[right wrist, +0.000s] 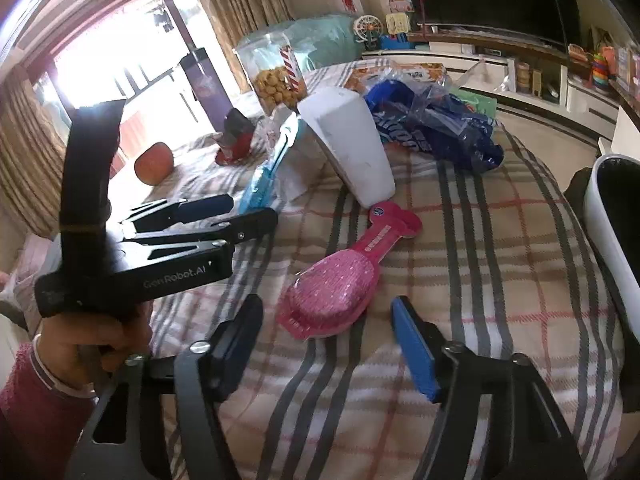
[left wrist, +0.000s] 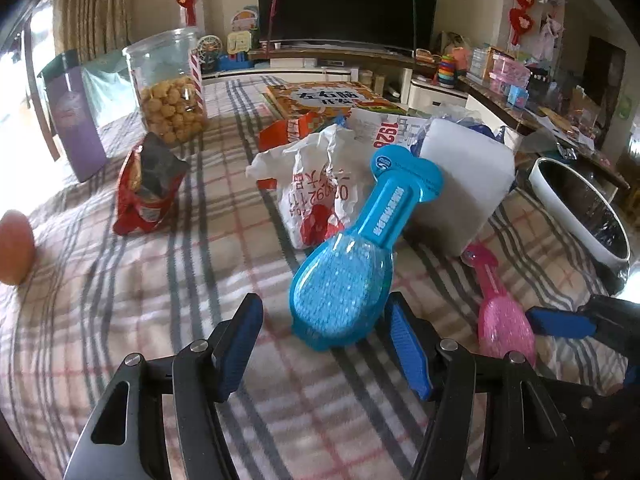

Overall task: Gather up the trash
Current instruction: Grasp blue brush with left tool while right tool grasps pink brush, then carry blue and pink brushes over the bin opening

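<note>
- Table w/ plaid cloth (left wrist: 132,320): near part bare in both views, open room round the grippers; far half crowded, w/ a snack jar (left wrist: 170,88) at far left.
- White bin (right wrist: 608,240) w/ dark liner at the table's right edge, mouth open.
- White block (left wrist: 464,184) mid-table; crumpled white bag (left wrist: 316,184) just left of it, blue wrapper (right wrist: 440,124) behind.
- Red snack pouch (left wrist: 146,188) upright at left, well apart from the rest.
- Blue glitter pack (left wrist: 344,276) lies tilted, its near end between the left gripper (left wrist: 320,344) pads; jaws spread, no pad pressing it.
- Pink glitter pack (right wrist: 340,284) flat on the cloth, near end just ahead of the right gripper (right wrist: 324,344); jaws spread, nothing pinched.
- Hand (right wrist: 92,344), red sleeve, grips the left tool's handle.
</note>
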Available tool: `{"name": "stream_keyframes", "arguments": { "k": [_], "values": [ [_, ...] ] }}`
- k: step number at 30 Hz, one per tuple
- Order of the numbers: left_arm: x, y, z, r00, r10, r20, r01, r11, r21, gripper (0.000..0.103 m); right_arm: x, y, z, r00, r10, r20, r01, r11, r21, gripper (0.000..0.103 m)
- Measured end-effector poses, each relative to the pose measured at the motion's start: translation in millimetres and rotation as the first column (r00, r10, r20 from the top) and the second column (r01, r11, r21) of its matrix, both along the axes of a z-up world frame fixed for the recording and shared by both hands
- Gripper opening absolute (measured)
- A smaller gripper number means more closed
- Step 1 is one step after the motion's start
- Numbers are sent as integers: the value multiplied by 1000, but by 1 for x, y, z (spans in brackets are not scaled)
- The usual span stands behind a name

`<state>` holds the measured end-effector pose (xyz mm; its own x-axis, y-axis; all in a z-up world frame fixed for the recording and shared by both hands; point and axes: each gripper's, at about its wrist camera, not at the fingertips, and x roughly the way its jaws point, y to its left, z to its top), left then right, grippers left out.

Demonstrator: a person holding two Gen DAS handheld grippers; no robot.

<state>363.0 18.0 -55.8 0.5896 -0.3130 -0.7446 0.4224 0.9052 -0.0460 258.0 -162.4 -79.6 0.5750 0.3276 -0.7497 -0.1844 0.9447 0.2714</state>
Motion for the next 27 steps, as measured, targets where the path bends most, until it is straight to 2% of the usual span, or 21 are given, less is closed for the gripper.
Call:
{"name": "stream_keyframes", "arguments": {
  "k": [4, 9, 16, 21, 27],
  "values": [
    [4, -4, -3, 1000, -25, 0, 25, 1000, -13, 45, 5, 1, -2, 1000, 0, 4, 1, 1000, -26, 44],
    [-9, -8, -2, 1000, -4, 10, 4, 1000, 28, 45, -2, -3, 0, 1000, 23, 16, -22, 1000, -12, 42],
    [-49, -9, 1, 999, 27, -20, -27, 1000, -10, 44, -24, -27, 5, 999, 19, 26, -20, 1000, 24, 41],
    [-80, -10, 8, 998, 42, -41, -45, 997, -67, 44, -36, -49, 13, 999, -13, 43, 11, 999, 48, 41],
    [-109, -25, 11, 998, 42, -43, -45, 997, -66, 44, -50, -76, 22, 997, -51, 63, 47, 997, 69, 41]
  ]
}}
